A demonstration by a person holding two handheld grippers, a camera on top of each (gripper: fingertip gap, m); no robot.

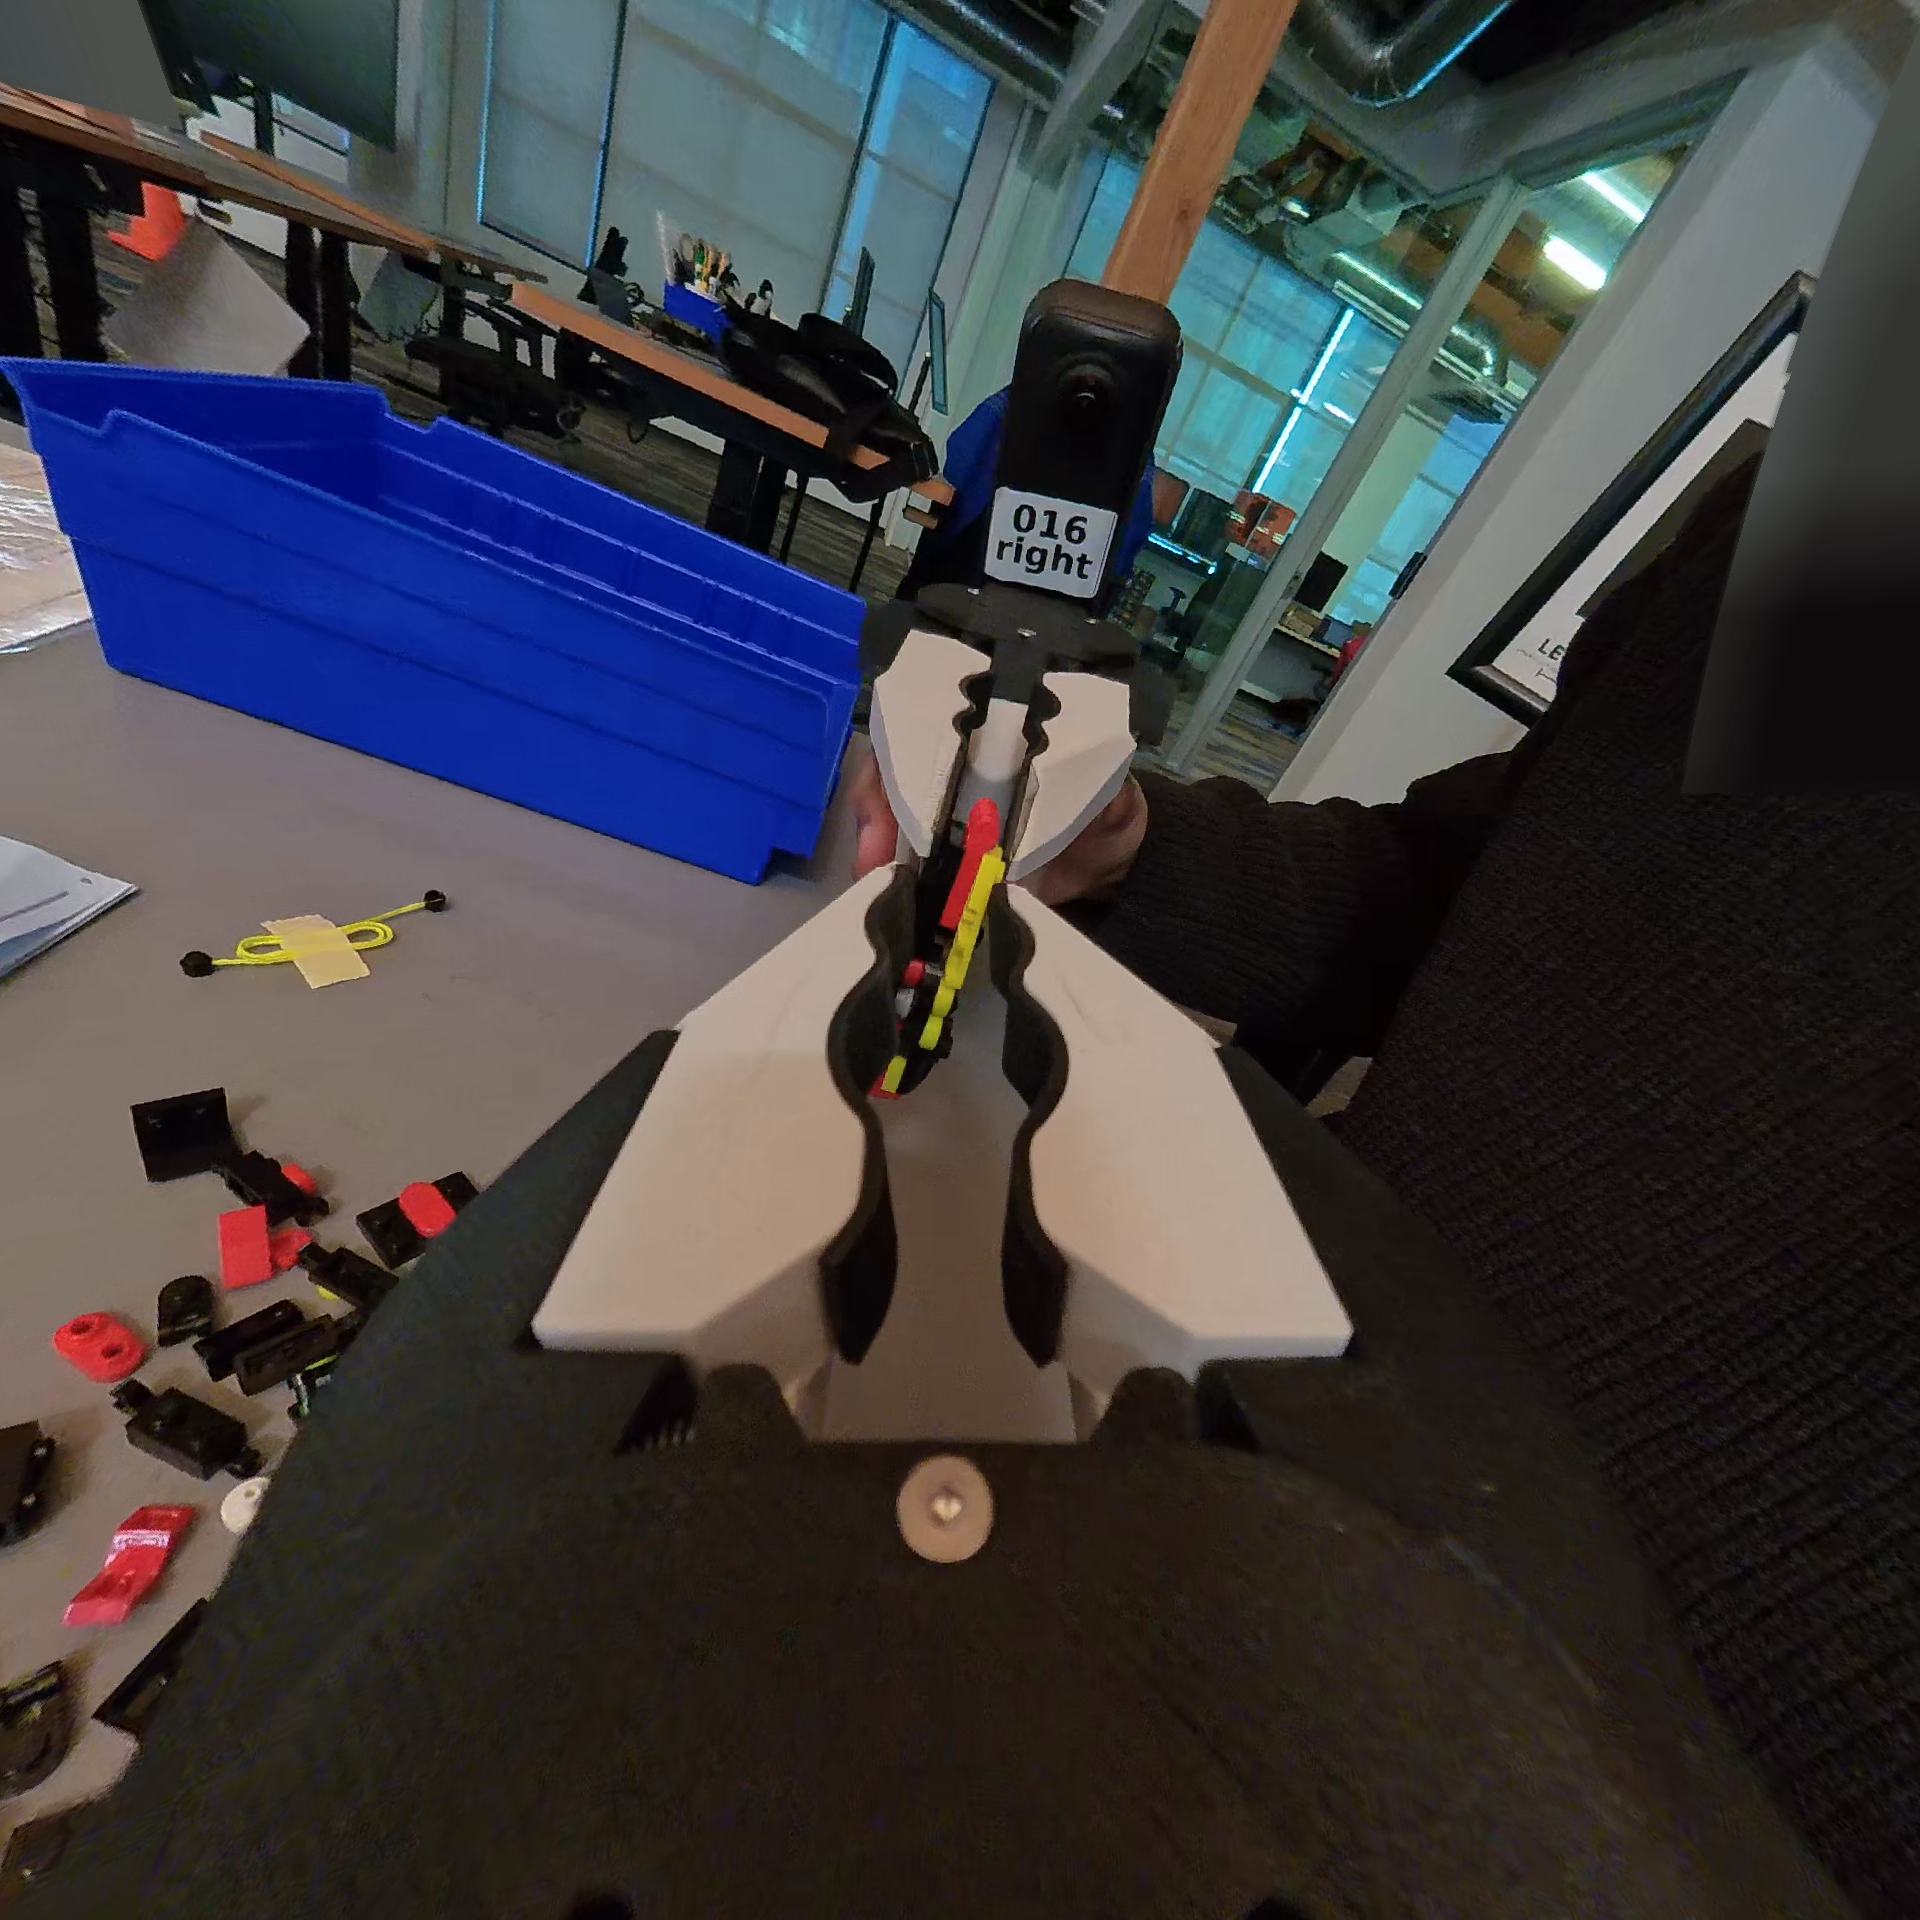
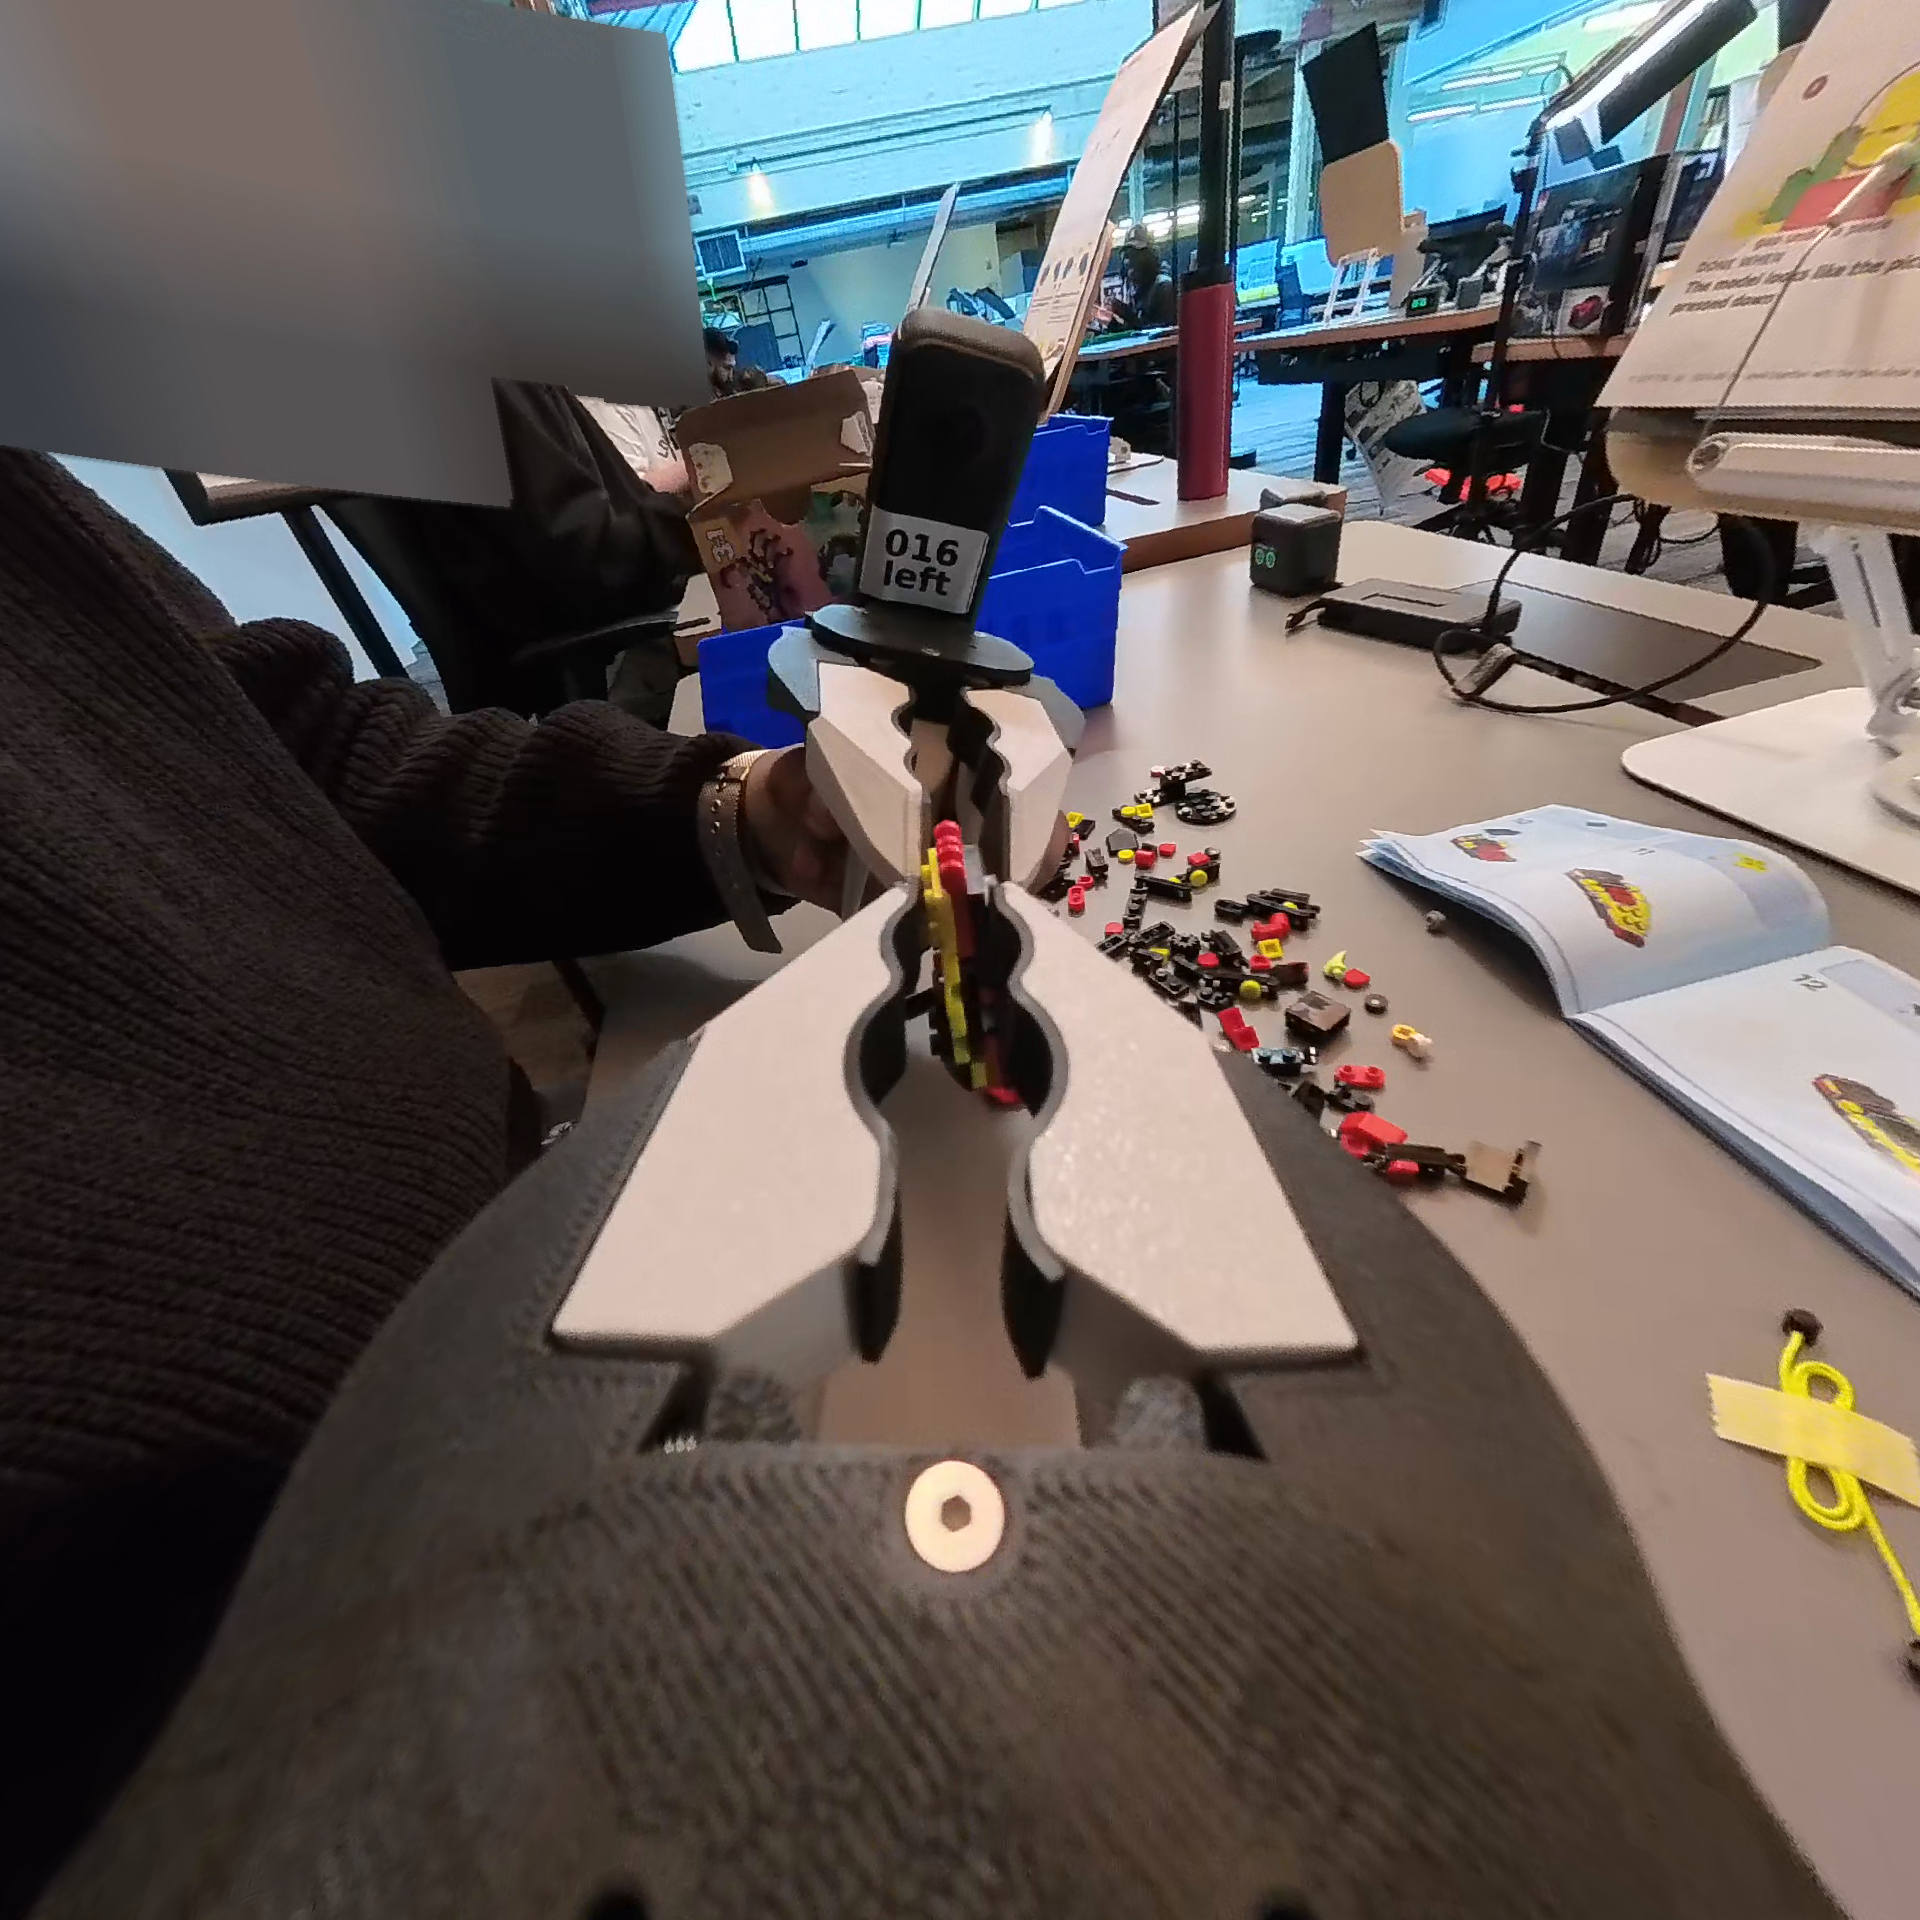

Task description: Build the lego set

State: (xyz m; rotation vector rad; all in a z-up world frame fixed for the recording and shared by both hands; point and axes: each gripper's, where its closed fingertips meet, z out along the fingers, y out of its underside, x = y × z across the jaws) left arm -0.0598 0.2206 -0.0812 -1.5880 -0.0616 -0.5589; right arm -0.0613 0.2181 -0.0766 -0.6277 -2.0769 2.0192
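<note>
A flat lego assembly [image 1: 951, 966] of red, yellow and black pieces is held edge-on above the grey table [image 1: 540, 914], between the two grippers, which face each other. My left gripper [image 1: 951, 899] is shut on its near end. My right gripper [image 1: 987, 821] grips the far end from the opposite side. In the right wrist view the assembly [image 2: 961, 966] sits between the tips of my right gripper [image 2: 948, 899], with the left gripper [image 2: 951, 831] behind it. Loose red, black and yellow pieces [image 1: 260, 1278] [image 2: 1216, 935] lie on the table.
A blue bin [image 1: 468, 603] stands at the back left of the table. An open instruction booklet [image 2: 1662, 935] lies beside the pieces. A taped yellow cord [image 1: 312, 940] [image 2: 1818, 1455] lies on the table. A white stand [image 2: 1787, 769] is at the far right. A person's dark sleeve [image 2: 312, 831] is close.
</note>
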